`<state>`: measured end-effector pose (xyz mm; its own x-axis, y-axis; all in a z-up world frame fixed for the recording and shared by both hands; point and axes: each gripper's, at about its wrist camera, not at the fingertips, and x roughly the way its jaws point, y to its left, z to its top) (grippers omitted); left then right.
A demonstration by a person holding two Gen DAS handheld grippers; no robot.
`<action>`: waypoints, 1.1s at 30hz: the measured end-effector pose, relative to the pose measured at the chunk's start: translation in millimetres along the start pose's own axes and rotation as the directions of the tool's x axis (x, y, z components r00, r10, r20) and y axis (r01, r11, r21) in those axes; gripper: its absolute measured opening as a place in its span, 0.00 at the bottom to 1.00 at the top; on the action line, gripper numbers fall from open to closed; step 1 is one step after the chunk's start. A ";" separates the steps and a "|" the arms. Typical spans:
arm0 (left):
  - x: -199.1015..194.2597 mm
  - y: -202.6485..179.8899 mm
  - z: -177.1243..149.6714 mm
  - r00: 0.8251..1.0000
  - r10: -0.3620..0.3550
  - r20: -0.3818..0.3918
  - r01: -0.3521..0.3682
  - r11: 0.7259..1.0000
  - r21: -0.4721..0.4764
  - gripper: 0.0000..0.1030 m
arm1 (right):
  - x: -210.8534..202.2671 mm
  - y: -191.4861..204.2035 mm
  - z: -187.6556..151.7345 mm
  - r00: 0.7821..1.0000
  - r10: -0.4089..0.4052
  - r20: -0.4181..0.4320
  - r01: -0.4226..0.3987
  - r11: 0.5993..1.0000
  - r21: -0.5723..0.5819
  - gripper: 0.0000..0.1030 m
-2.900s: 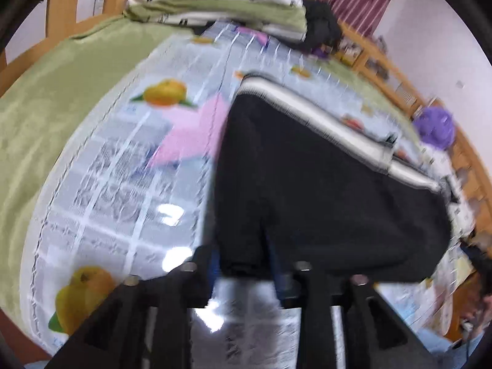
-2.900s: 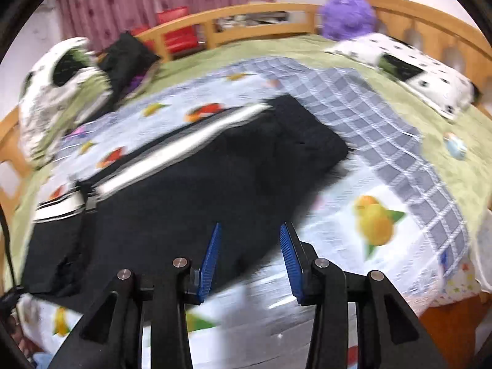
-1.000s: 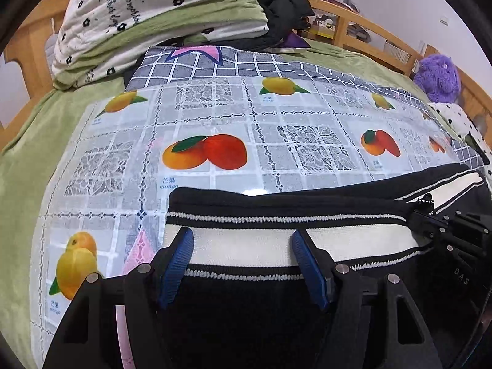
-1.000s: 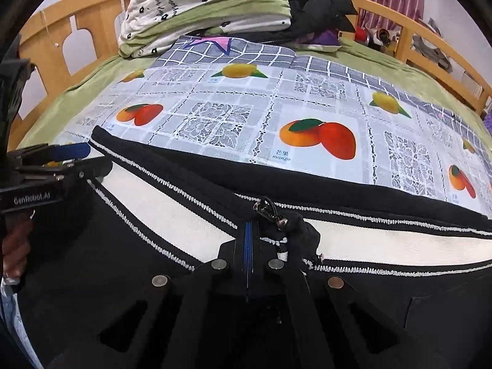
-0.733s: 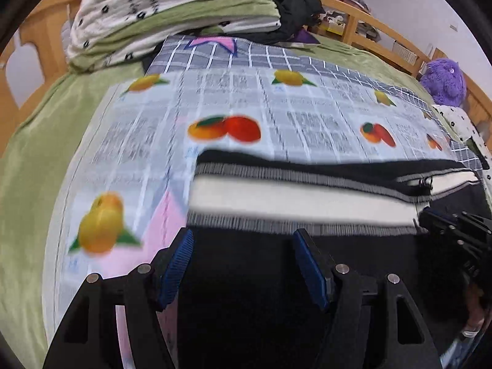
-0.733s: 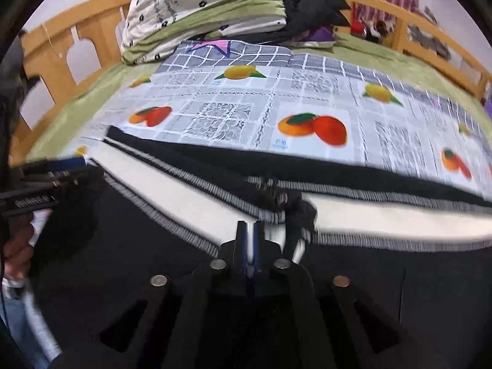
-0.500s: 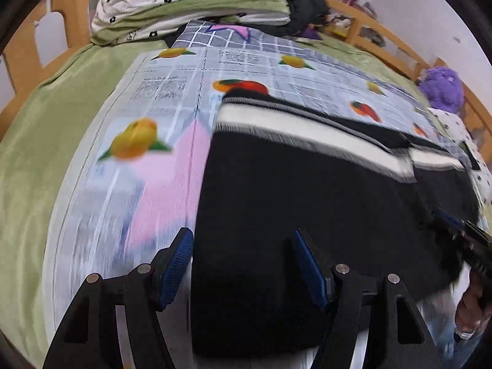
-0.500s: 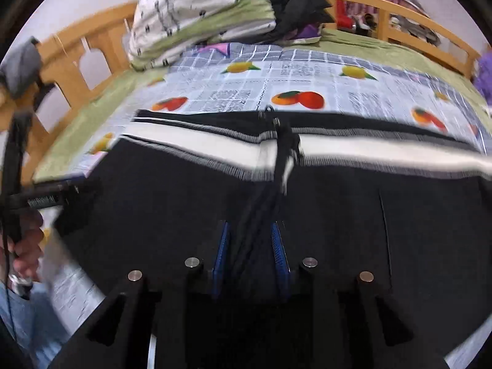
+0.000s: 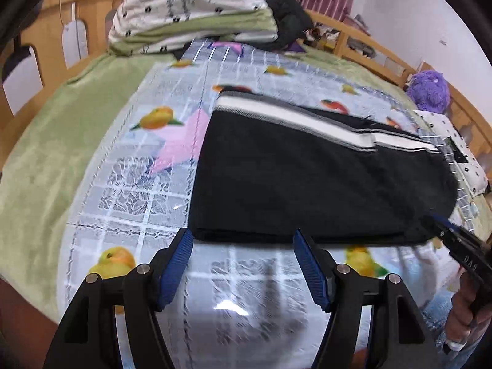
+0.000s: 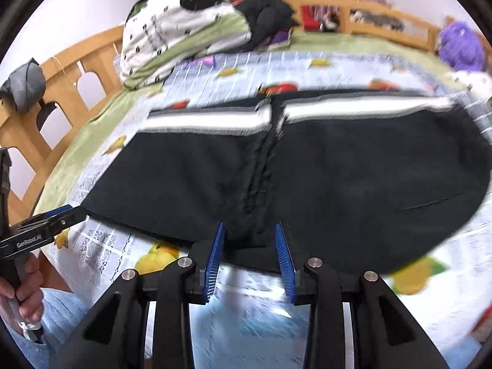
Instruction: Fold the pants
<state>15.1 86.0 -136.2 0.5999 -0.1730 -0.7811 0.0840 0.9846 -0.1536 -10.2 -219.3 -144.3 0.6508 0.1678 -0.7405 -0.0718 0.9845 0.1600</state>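
Black pants (image 9: 307, 184) with a white side stripe lie folded flat on the fruit-print cloth (image 9: 132, 190) on the bed. They also show in the right wrist view (image 10: 338, 169), with a drawstring running down the middle. My left gripper (image 9: 243, 246) is open and empty just short of the near left edge of the pants. My right gripper (image 10: 249, 236) is open and empty at the near middle edge, its fingertips level with the fabric's edge. Each gripper shows at the side of the other view.
Folded bedding (image 9: 190, 9) and dark clothes (image 9: 289, 15) are piled at the head of the bed. A purple plush toy (image 9: 430, 89) and a spotted pillow (image 9: 455, 150) lie at the far right. Wooden rails (image 10: 46, 98) run round the bed.
Both grippers have drawn back from the waistband to the near edge of the pants. The right gripper, shut on the pants a second ago, has opened and let go.
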 end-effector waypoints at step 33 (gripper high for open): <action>56.6 68.2 -10.3 0.977 -0.184 0.109 0.213 0.885 -0.414 0.63 | -21.8 -81.1 48.2 0.998 -0.026 0.049 0.018 0.987 0.158 0.51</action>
<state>46.6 143.1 -197.1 0.6574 -0.3470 -0.6688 -0.1275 0.8236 -0.5526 17.9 -305.3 -109.7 0.6890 0.1395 -0.7112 0.0602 0.9669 0.2480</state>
